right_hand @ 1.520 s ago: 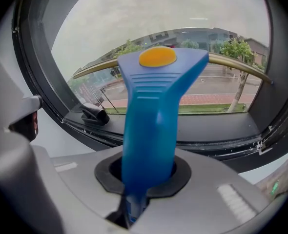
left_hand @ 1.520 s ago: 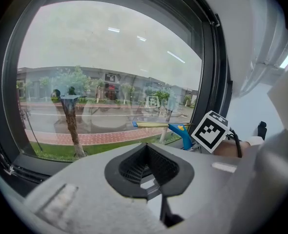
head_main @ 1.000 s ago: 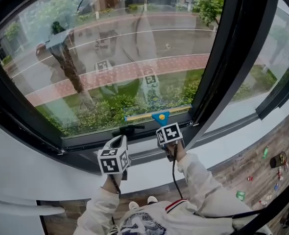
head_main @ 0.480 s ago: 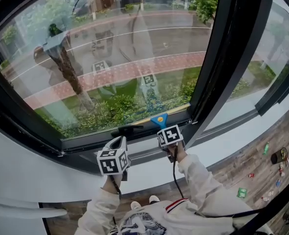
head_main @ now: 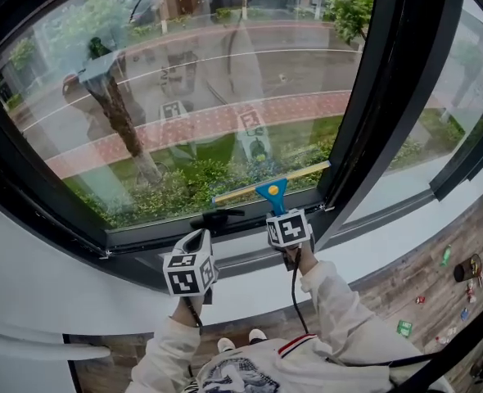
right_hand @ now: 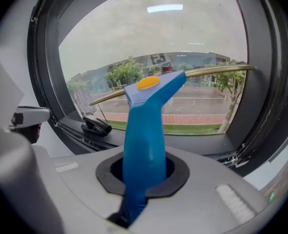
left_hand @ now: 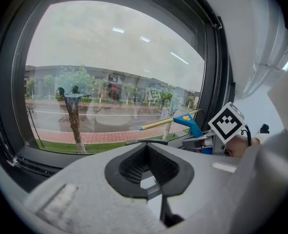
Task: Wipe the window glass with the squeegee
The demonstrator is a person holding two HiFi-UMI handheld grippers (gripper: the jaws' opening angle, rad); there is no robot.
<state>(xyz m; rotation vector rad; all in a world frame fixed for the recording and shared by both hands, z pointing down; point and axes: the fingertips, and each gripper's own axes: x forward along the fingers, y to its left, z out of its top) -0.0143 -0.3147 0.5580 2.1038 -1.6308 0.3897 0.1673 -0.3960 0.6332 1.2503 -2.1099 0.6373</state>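
Note:
The squeegee point(head_main: 272, 191) has a blue handle and a long brass blade. The blade lies against the lower part of the window glass point(head_main: 184, 88), its right end tilted up. My right gripper point(head_main: 279, 213) is shut on the blue handle point(right_hand: 144, 130), and its jaws have just been closing on it. The handle rises straight out from between those jaws point(right_hand: 143, 179). My left gripper point(head_main: 199, 237) hovers to the left below the sill, shut with nothing in it point(left_hand: 149, 179). From the left gripper view, the squeegee point(left_hand: 185, 122) and right gripper point(left_hand: 205, 141) appear at the right.
A black window latch point(head_main: 217, 217) sits on the lower frame just left of the squeegee. A thick dark mullion point(head_main: 372, 97) bounds the pane on the right. A white sill ledge point(head_main: 78, 277) runs under the window. Wooden floor point(head_main: 422, 277) with small litter lies at the lower right.
The right gripper has lifted the squeegee a little up the glass, and the blade's right end now tilts higher. The left gripper has stayed put.

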